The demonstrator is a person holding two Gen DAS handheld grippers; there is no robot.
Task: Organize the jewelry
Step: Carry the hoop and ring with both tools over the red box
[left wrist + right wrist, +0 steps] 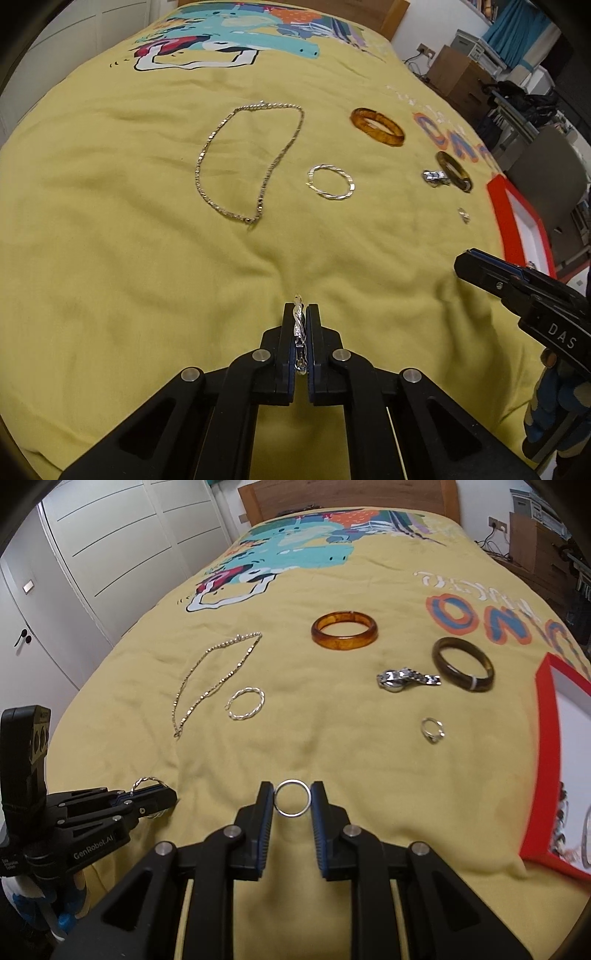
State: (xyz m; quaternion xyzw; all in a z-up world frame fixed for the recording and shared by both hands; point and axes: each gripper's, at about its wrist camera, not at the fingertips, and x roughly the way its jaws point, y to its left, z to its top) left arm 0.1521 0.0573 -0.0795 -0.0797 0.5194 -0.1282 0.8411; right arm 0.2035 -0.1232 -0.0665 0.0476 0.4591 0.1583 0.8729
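Yellow bedding (332, 746) covers the bed on which the jewelry is spread. At the lower left of the right wrist view, the left claw (147, 797) is seen clamped on a twisted silver bangle (299, 325), held edge-on between its pads. A chain necklace (210, 679) is laid out left of centre, with a second twisted bangle (245, 703) just beside it. At lower centre, the right claw (293, 799) is closed lightly on a plain silver ring (293, 797), which is touched on both sides. An amber bangle (344, 630) is seen upper centre. Further right lie a wristwatch (404, 678), a dark bangle (463, 664) and a small ring (432, 729). A red box (532, 775) is placed at the right edge.
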